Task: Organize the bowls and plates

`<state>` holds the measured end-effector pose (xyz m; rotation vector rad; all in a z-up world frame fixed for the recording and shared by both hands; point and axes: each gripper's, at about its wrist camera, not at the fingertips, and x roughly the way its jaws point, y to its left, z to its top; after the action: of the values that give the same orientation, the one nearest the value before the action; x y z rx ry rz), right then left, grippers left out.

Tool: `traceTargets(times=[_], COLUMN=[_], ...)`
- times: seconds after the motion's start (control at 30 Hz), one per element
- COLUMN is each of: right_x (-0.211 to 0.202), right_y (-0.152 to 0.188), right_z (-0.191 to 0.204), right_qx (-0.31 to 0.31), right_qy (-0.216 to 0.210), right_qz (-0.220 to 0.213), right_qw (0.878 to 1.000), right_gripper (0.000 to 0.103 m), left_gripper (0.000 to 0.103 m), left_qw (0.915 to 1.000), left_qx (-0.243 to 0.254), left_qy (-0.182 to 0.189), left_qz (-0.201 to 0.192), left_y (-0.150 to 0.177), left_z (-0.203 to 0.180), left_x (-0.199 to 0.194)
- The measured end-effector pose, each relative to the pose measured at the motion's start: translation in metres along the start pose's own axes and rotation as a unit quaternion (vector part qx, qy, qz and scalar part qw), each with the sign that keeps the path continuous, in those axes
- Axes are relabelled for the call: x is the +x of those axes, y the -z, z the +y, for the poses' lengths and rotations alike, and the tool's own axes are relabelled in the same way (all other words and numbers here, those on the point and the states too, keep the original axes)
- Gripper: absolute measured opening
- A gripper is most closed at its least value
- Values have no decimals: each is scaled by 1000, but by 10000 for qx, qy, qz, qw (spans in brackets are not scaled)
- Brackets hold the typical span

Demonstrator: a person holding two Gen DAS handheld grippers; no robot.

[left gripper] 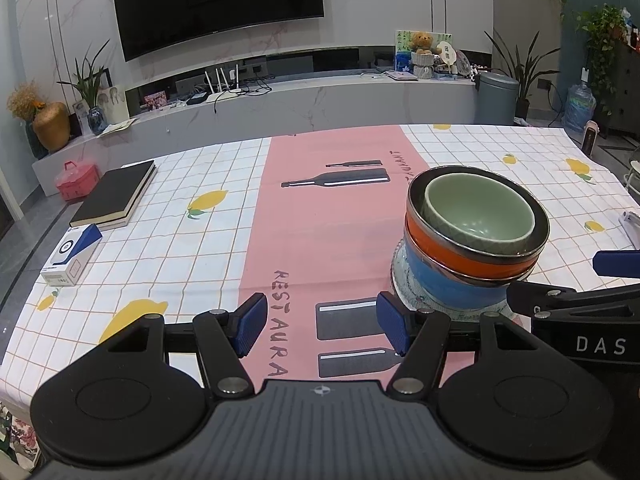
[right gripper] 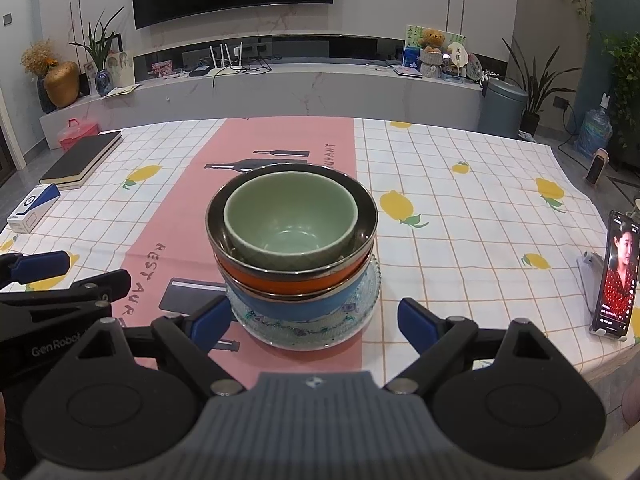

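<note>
At the table's [right gripper: 480, 184] left edge I see a black notebook [right gripper: 80, 158] and a white-and-blue box [right gripper: 32, 210]. My left gripper [left gripper: 322, 326] is spread, holding nothing. Near the front edge the green bowl [right gripper: 290, 220] nests in orange [right gripper: 280, 278] and blue bowls [right gripper: 296, 304] on a glass plate [right gripper: 360, 316]. My right gripper [right gripper: 314, 322] is spread before the stack, clear of it. A phone [right gripper: 616, 276] stands at the right edge.

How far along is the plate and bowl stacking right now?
Done: the pale green ceramic bowl sits nested in the orange steel-rimmed bowl, over the blue bowl, on the clear patterned glass plate. In hand: nothing; left gripper and right gripper are open. Left: no loose dishes visible.
</note>
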<state>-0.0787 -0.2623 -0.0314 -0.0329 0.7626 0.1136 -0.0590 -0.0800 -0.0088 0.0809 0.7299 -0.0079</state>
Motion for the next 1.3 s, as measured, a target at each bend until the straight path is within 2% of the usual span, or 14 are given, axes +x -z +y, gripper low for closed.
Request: traceTargets(times=[1.3], right_x=[7], right_y=[2], right_z=[1], right_qx=[9], right_qy=[28], right_qz=[117], right_qw=[9999], right_gripper=[90], left_gripper=[76], left_qw=[9999], left_qx=[-87], left_qy=[81], left_qz=[57], left_y=[0], left_z=[2], left_x=[3])
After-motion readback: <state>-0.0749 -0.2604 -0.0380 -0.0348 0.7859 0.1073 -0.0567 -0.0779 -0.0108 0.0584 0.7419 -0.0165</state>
